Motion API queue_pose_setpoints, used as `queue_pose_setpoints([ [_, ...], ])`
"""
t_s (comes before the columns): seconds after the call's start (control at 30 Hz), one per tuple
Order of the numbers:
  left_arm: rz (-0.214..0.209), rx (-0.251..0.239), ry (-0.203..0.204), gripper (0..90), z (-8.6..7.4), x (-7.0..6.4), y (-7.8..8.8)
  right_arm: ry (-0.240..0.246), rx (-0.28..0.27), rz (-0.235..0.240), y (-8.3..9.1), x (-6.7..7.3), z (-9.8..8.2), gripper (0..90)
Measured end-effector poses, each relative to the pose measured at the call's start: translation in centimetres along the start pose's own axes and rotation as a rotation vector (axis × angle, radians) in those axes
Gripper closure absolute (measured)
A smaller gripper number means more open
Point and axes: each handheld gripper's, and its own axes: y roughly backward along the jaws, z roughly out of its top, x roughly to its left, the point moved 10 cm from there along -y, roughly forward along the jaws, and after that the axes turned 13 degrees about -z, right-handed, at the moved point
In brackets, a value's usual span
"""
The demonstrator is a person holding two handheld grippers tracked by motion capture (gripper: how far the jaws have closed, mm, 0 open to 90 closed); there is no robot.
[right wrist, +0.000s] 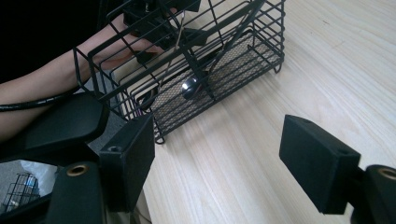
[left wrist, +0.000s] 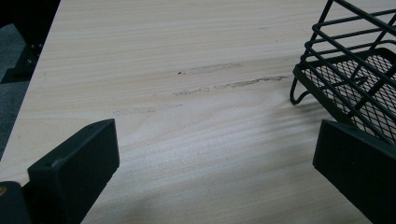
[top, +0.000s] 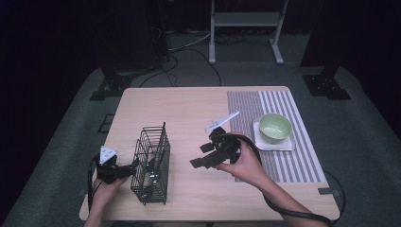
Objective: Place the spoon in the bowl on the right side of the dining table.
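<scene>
the right gripper [top: 198,162], held over the bare table [top: 189,109] with jaws spread and empty, is judged to be approaching the wire basket [top: 152,163] at the near left, steadied by the likewise released left gripper [top: 135,164]; a reach inside is called for.

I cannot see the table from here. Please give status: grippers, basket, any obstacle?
Left gripper open, beside wire basket. Right gripper open, empty, facing basket. Spoon inside. Nothing between.

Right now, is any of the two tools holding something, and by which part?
Nothing is held. The left tool is open beside the wire basket; the right tool is open over the table.
</scene>
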Motion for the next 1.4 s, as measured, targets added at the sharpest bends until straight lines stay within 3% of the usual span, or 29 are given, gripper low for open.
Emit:
queue_pose_setpoints([
  [0.8, -0.003, 0.001, -0.001, 0.0, 0.0, 0.0, 0.0, 0.039, 0.032, 0.049, -2.8, 2.2, 1.9, 26.2],
  [1.4, -0.002, -0.001, 0.001, 0.0, 0.0, 0.0, 0.0, 0.03, 0.041, 0.084, -3.9, 3.2, 2.9, 26.7],
])
